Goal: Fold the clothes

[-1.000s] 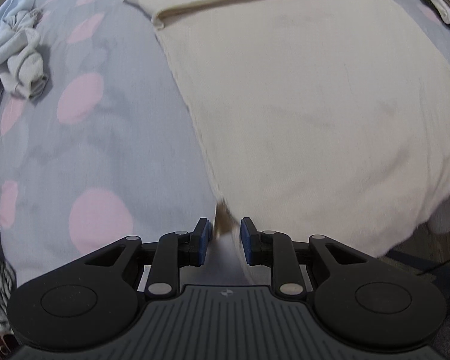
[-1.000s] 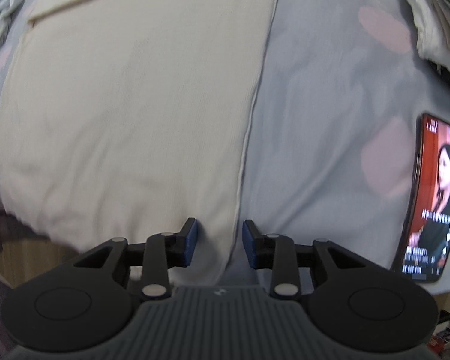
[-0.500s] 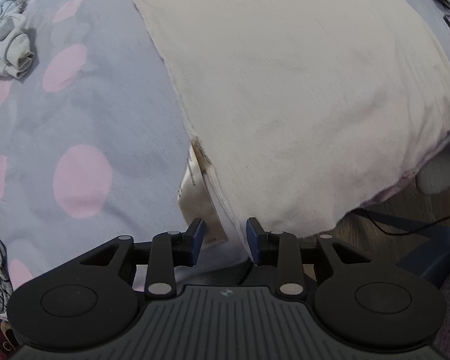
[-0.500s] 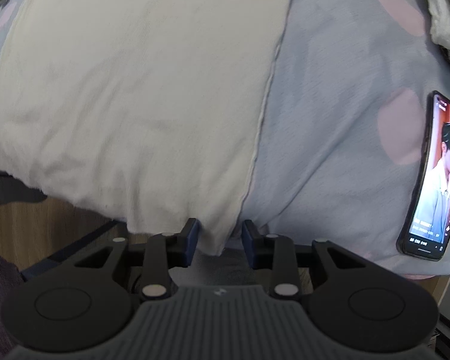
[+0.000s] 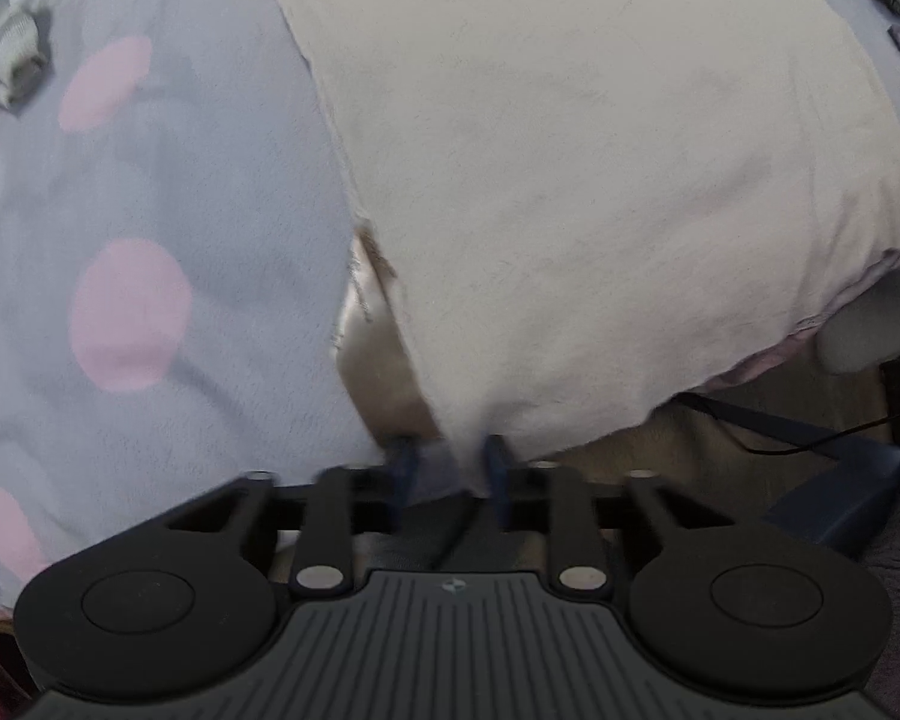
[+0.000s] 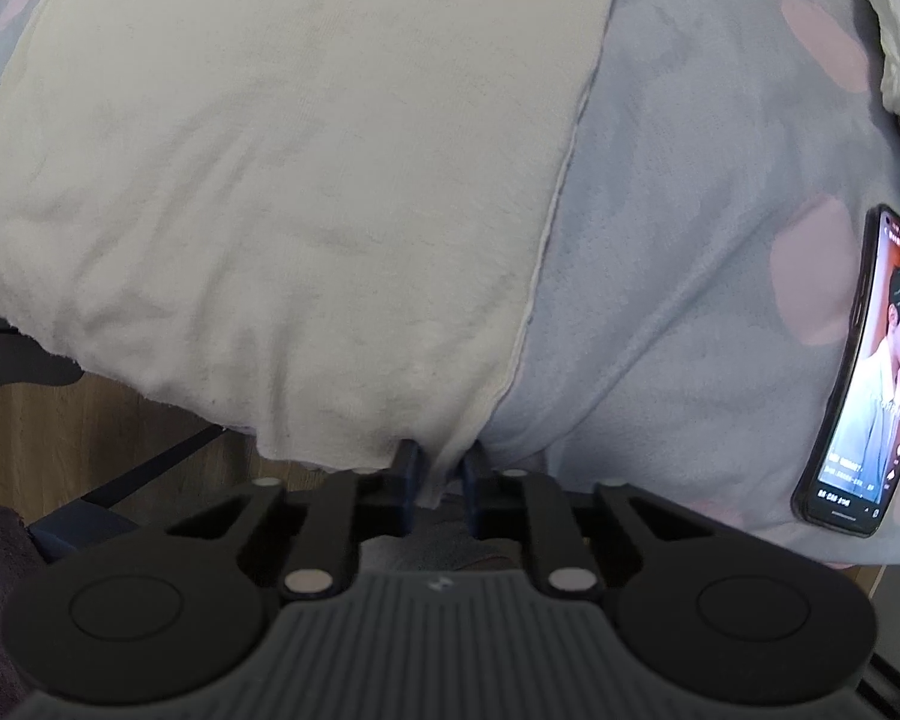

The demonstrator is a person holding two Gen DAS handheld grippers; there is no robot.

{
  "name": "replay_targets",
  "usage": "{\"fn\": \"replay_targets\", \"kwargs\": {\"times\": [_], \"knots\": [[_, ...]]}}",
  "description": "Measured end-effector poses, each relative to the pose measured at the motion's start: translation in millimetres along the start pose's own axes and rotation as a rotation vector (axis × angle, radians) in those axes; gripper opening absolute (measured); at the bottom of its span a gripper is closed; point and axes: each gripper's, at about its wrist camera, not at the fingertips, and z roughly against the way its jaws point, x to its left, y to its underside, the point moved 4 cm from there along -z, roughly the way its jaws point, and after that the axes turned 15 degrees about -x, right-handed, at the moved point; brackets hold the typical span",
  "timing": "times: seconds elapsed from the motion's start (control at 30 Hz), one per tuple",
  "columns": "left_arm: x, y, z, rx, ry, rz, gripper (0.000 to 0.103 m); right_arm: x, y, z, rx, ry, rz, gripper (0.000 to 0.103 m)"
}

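A cream garment (image 5: pixel 570 180) lies flat on a grey bedspread with pink dots (image 5: pixel 120 210), its near hem hanging over the bed edge. My left gripper (image 5: pixel 447 459) has its jaws on either side of the garment's near left corner, with a gap still between them; a care label (image 5: pixel 360 300) shows there. In the right wrist view the same cream garment (image 6: pixel 270 180) fills the left side. My right gripper (image 6: pixel 438 462) straddles its near right corner, jaws narrowed around the cloth.
A phone (image 6: pixel 858 372) with a lit screen lies on the bedspread (image 6: pixel 690 240) at the right. A crumpled grey garment (image 5: pixel 6 54) sits far left. More clothes (image 6: pixel 894 30) lie at the far right. Wooden floor (image 6: pixel 90 420) shows below the bed edge.
Both grippers have dropped back to the near hem over the bed edge. The garment's corners now sit between the jaws, and the right jaws have narrowed.
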Motion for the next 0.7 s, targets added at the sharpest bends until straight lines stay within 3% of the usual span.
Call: {"fn": "replay_targets", "kwargs": {"times": [0.13, 0.27, 0.43, 0.5, 0.7], "knots": [[-2.6, -5.6, 6.8, 0.021, 0.039, -0.014, 0.003, 1.8, 0.7, 8.0, 0.012, -0.001, 0.020, 0.006], [7.8, -17.1, 24.2, 0.020, 0.089, 0.007, 0.003, -5.6, -3.9, 33.8, -0.006, -0.062, -0.029, 0.005], [33.0, -35.9, 57.5, -0.051, 0.142, 0.085, 0.003, -30.1, -13.0, 72.9, -0.092, -0.112, -0.072, 0.005], [38.0, -48.5, 67.7, -0.087, 0.156, 0.099, 0.003, -32.7, -37.2, 81.5, -0.136, -0.122, -0.092, 0.005], [52.0, -88.8, 98.2, -0.208, 0.104, 0.075, 0.003, -47.3, -88.2, 118.7, -0.301, -0.125, -0.143, 0.005]]}}
